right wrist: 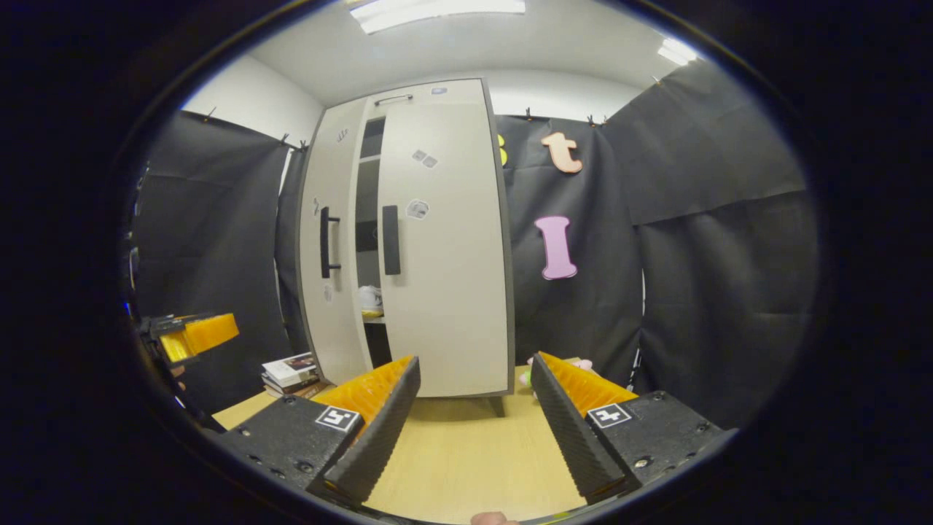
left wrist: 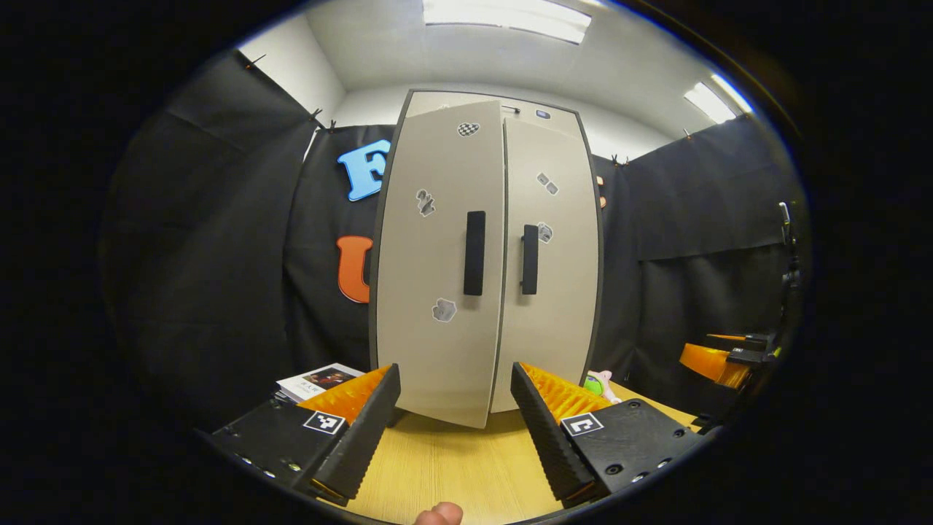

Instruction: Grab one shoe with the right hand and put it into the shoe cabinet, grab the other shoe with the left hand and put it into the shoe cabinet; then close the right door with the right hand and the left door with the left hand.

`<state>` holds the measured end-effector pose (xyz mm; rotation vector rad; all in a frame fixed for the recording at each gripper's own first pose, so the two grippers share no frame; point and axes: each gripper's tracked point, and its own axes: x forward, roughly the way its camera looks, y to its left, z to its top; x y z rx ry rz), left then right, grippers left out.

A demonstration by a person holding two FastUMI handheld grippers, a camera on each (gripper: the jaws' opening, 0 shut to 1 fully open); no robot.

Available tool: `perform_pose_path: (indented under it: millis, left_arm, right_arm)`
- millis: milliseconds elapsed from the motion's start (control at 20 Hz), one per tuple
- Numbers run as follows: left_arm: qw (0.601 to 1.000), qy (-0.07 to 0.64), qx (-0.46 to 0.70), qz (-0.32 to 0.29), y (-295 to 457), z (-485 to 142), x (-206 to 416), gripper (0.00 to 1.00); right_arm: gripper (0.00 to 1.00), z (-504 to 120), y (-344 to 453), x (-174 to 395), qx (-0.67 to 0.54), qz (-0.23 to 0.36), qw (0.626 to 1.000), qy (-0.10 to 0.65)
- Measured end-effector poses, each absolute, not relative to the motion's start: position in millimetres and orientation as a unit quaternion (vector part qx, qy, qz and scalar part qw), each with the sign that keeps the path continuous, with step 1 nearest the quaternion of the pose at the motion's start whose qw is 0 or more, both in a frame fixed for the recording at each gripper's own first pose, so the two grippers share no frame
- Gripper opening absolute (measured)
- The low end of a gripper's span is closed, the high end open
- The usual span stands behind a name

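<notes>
Risked leaving left door (right wrist: 332,248) ajar beside nearly closed right door (right wrist: 444,248) of shoe cabinet (left wrist: 485,102), white shoe (right wrist: 370,299) shelved inside; left gripper (left wrist: 455,426) and right gripper (right wrist: 474,430) empty, jaws spread.

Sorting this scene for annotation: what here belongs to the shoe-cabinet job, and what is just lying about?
Job:
shoe cabinet
left door
right door
shoe inside
left gripper
right gripper

Lying about:
stacked books
pink-and-green toy
</notes>
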<state>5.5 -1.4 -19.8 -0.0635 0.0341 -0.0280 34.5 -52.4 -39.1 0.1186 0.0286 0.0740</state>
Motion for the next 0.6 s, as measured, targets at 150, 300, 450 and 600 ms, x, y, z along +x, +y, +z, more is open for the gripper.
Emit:
perform_pose_path:
  millis: [150,300,450,600]
  left_arm:
    - [0.999,0.029,-0.034,-0.003,3.6,-28.8,2.1,0.92]
    - [0.999,0.029,-0.041,-0.003,2.6,-27.5,2.2,0.92]
    - [0.999,0.030,-0.037,-0.005,0.9,-25.5,3.0,0.92]
    - [0.999,0.030,-0.032,-0.004,0.9,-26.3,4.1,0.92]
  right_arm:
    - [0.99,-39.7,-48.7,32.0,0.057,0.039,0.998,0.015]
    - [0.99,-41.3,-47.5,31.3,0.059,0.040,0.997,0.017]
    - [0.99,-39.9,-47.1,30.5,0.057,0.041,0.997,0.016]
    - [0.99,-39.5,-44.5,29.1,0.054,0.042,0.998,0.011]
